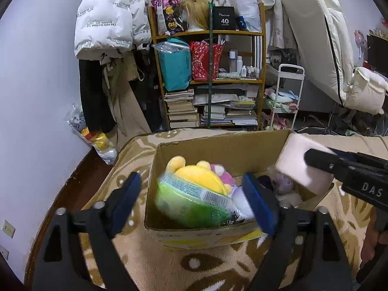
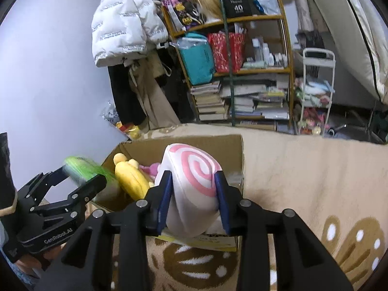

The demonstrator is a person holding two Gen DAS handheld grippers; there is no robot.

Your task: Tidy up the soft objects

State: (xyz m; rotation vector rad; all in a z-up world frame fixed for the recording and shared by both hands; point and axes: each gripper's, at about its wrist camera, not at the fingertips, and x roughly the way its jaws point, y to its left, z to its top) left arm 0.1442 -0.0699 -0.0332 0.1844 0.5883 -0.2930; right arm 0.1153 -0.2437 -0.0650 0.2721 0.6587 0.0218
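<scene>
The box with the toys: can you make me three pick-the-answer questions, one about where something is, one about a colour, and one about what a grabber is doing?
1. Where is the yellow plush?
A. inside the cardboard box
B. on the bookshelf
C. on the rug

2. What colour is the swirl on the swirl cushion?
A. blue
B. pink
C. black

3. What is the right gripper doing?
A. hanging open, holding nothing
B. squeezing the swirl cushion
C. holding a book

Answers: 1 A, it lies between the box walls. 2 B, pink rings on white. 3 B, both pads press the cushion's sides.
</scene>
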